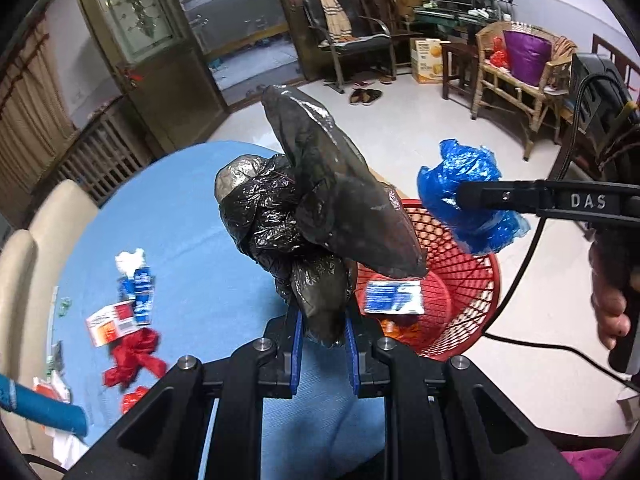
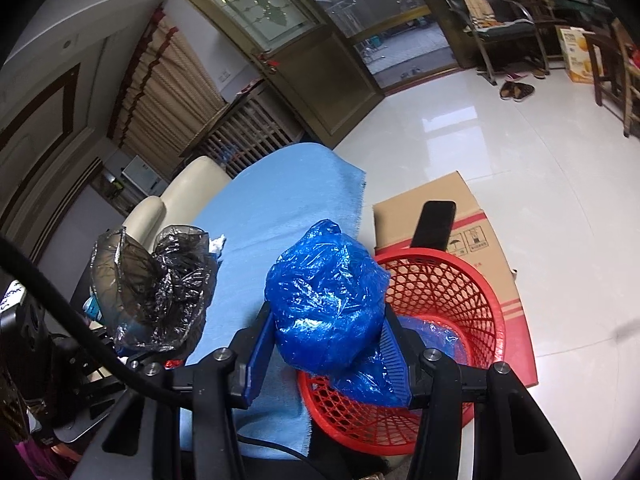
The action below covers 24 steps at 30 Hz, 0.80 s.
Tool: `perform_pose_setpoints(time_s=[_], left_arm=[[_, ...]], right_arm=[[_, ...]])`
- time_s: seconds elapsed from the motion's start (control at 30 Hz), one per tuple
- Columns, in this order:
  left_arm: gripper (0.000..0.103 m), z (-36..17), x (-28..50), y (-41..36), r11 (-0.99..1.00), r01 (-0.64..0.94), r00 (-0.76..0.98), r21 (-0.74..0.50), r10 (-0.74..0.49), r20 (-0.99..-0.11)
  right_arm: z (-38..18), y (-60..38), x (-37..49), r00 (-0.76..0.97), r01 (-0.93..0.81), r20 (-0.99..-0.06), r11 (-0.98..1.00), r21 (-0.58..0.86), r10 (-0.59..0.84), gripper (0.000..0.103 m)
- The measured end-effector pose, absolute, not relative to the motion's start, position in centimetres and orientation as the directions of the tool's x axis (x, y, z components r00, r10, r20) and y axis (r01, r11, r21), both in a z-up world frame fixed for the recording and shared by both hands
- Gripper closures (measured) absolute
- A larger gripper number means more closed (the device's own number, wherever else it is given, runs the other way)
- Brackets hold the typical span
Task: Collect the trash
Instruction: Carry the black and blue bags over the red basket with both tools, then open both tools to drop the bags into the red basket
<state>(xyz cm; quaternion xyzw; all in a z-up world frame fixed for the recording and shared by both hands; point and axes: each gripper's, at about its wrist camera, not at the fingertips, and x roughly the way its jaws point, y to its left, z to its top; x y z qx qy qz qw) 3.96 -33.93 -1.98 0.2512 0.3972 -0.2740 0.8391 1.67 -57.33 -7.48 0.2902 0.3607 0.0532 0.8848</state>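
Note:
My left gripper (image 1: pixel 322 320) is shut on a crumpled black plastic bag (image 1: pixel 316 216), which stands up between its blue pads over the table's edge. My right gripper (image 2: pixel 326 320) is shut on a bunched blue plastic bag (image 2: pixel 328 296), held just over the near rim of the red mesh basket (image 2: pixel 460 292). In the left wrist view the blue plastic bag (image 1: pixel 464 196) hangs above the red mesh basket (image 1: pixel 464 280), to the right of the black one. A blue-and-white wrapper (image 1: pixel 394 298) lies in the basket. The right wrist view shows the black plastic bag (image 2: pixel 156 288) at the left.
On the blue tablecloth (image 1: pixel 192 208) lie a blue-and-white wrapper (image 1: pixel 136 288), a red-and-white carton (image 1: pixel 110 324) and red crumpled plastic (image 1: pixel 136 356). A cardboard box (image 2: pixel 480 220) with a black flat object (image 2: pixel 436 224) on it sits behind the basket. A black cable (image 1: pixel 520 280) hangs at the right.

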Motion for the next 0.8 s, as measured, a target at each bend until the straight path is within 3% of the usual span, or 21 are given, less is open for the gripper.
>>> perform_pose_setpoints(time_s=[0.23, 0.37, 0.8], left_arm=[[0.081, -3.5, 6.4, -35.1, 0.71, 0.705, 0.384, -0.007, -0.39, -0.837], [0.041, -4.6, 6.7, -34.9, 0.722, 0.691, 0.381, -0.025, -0.394, -0.837], [0.04, -1.8, 4.5, -24.4, 0.843, 0.538, 0.497, -0.025, -0.341, -0.798]], right_arm=[[-9.5, -58.5, 2.0, 0.711, 0.179, -0.639, 0.804, 0.567, 0.292, 0.048], [-10.8, -59.0, 2.1, 0.695, 0.22, -0.653, 0.775, 0.592, 0.301, 0.038], [-7.7, -57.5, 1.9, 0.744, 0.157, -0.594, 0.784, 0.6, 0.306, 0.035]])
